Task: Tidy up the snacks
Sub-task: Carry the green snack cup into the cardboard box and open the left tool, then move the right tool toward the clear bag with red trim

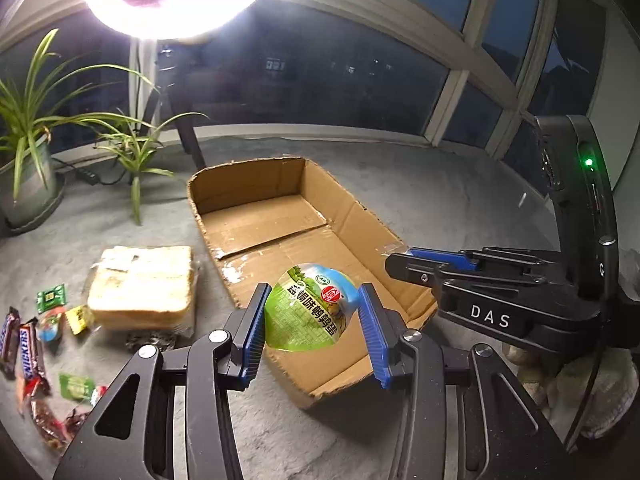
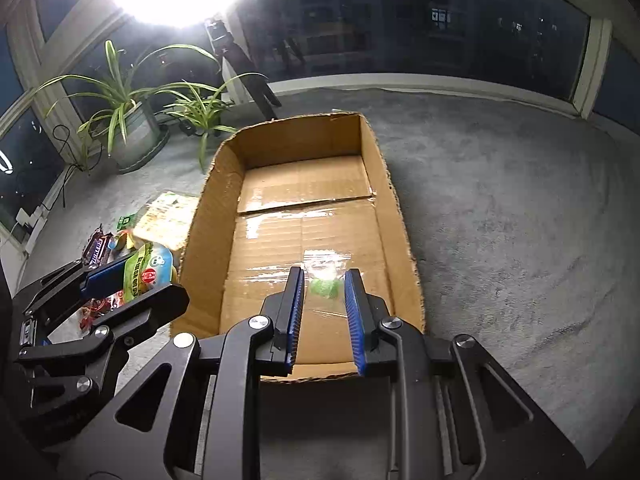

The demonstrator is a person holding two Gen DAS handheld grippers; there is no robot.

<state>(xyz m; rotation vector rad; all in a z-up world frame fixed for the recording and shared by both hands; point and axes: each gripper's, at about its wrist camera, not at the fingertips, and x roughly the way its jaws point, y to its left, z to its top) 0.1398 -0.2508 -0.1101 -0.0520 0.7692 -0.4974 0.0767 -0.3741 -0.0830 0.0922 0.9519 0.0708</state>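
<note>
My left gripper (image 1: 314,292) is shut on a green snack pouch (image 1: 308,312) with a red round mark, and holds it above the near end of an open cardboard box (image 1: 248,170). The right wrist view shows that same gripper (image 2: 158,276) and pouch (image 2: 146,270) just left of the box (image 2: 200,240). My right gripper (image 2: 324,272) is shut on a small clear packet (image 2: 324,282) of green sweets over the box's near floor. It reaches in from the right over the box rim (image 1: 400,264).
On the grey carpet left of the box lie a wrapped loaf of sliced bread (image 1: 140,284), Snickers bars (image 1: 28,344) and several small snack packets (image 1: 76,386). Potted plants (image 1: 24,140) and a lamp tripod (image 1: 192,140) stand by the windows behind.
</note>
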